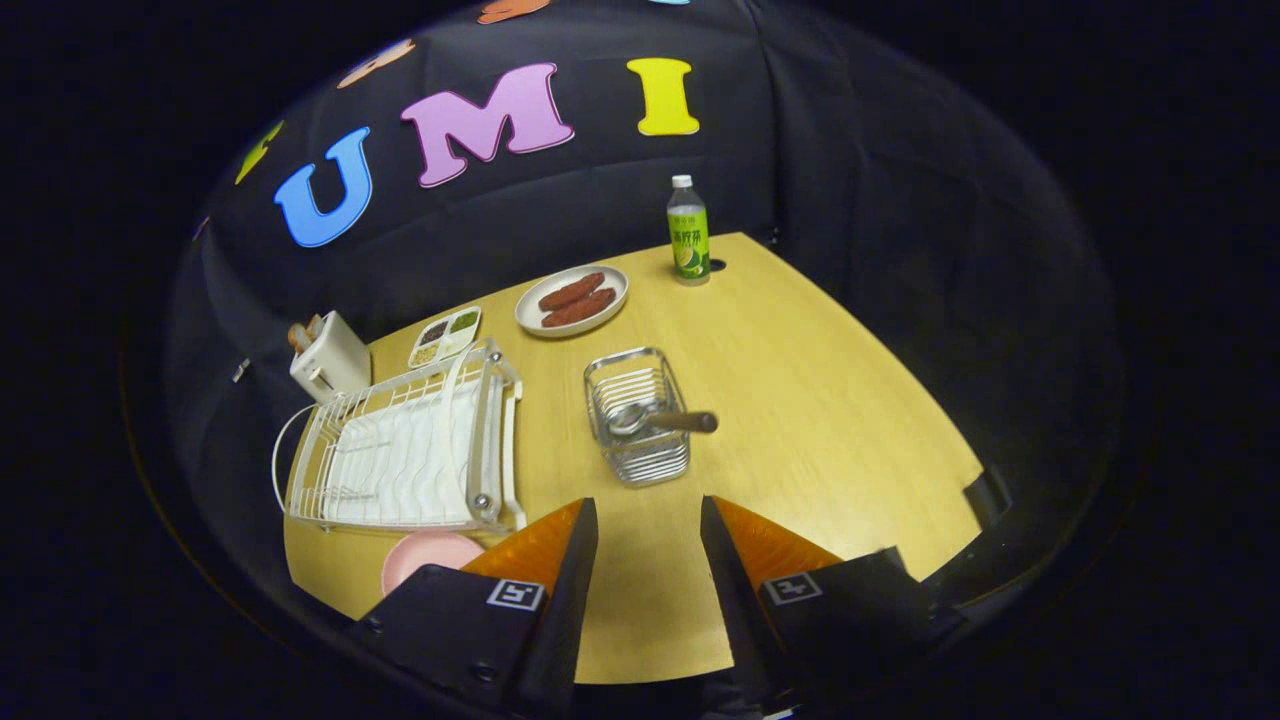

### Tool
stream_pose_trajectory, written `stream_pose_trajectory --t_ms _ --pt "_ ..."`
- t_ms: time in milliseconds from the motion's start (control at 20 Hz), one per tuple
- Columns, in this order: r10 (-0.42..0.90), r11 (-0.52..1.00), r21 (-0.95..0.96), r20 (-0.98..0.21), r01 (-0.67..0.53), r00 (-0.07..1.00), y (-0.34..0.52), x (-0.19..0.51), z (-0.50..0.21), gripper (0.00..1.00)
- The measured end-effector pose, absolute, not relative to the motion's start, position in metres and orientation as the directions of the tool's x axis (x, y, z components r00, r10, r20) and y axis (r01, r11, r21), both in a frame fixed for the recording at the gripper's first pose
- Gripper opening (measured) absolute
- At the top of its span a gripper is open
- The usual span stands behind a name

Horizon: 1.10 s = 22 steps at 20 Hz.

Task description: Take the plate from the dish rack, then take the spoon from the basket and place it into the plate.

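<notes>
We see the gripper (648,520) gaping empty; the metal spoon (655,420) lies across the wire basket (640,415) mid-tabletop (830,400).

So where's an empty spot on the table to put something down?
Bare wood lies between the open jaws of the gripper and beyond the basket, out to the table edge. It is crowded by the dish rack, pink plate and toaster.

Dim booth, evenly lit table (800,400), sharp centre, strong fisheye bending at edges.
</notes>
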<state>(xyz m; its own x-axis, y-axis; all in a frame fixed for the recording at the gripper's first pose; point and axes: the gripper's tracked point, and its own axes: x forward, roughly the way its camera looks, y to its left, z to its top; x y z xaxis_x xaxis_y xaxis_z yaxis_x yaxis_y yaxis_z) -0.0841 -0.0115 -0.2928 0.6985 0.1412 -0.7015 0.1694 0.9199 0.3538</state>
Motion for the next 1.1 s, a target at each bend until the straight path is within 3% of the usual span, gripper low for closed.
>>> stream_pose_trajectory --t_ms 400,600,750,1100 --pt "0.169 0.948 0.307 -0.714 0.087 0.679 -0.028 -0.042 -0.321 0.65" --pt "0.214 0.947 0.321 -0.703 0.034 0.678 -0.011 -0.028 -0.326 0.59" --pt "0.214 0.951 0.310 -0.715 0.027 0.665 -0.009 -0.026 -0.332 0.31" --pt "0.262 0.950 0.310 -0.712 -0.044 0.651 0.015 -0.028 -0.324 0.09"
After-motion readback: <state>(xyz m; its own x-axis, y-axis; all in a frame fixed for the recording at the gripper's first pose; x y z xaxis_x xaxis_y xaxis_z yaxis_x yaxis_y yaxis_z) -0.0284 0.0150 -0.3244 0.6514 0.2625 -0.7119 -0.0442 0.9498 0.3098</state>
